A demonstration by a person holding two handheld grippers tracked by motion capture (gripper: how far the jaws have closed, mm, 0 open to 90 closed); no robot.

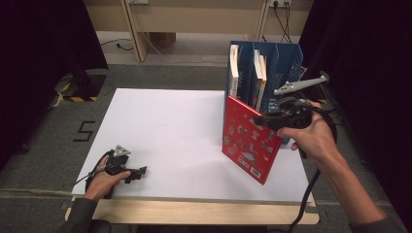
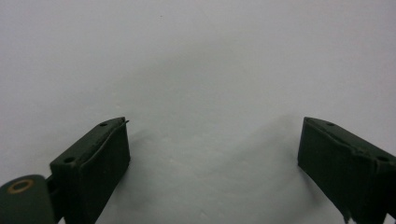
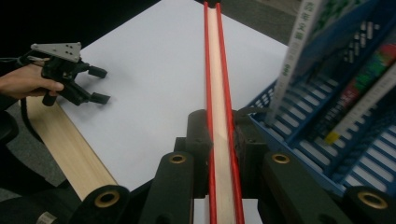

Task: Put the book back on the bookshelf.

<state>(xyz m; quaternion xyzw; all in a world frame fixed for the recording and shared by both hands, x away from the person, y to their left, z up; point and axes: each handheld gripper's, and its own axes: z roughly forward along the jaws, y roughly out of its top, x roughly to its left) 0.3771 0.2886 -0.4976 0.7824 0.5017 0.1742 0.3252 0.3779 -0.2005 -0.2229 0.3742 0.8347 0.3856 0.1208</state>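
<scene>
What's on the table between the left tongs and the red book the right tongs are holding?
Nothing: in the high view, bare white table runs from the open left tongs to the red book clamped in the right tongs.

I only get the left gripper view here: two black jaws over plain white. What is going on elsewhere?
Observer: The right gripper is shut on a red book, pinching its upper edge; the book hangs tilted, and I cannot tell whether its lower corner touches the table.
Operator: Where would the book go?
Observer: Probably into the blue file rack right behind it, at the white table's far right, though that is a guess.
Operator: Anything in the rack already?
Observer: Yes, a few books stand upright in its left-hand slots.
Operator: And my own gripper?
Observer: The left gripper rests open on the table's near left, with nothing between its jaws.
</scene>
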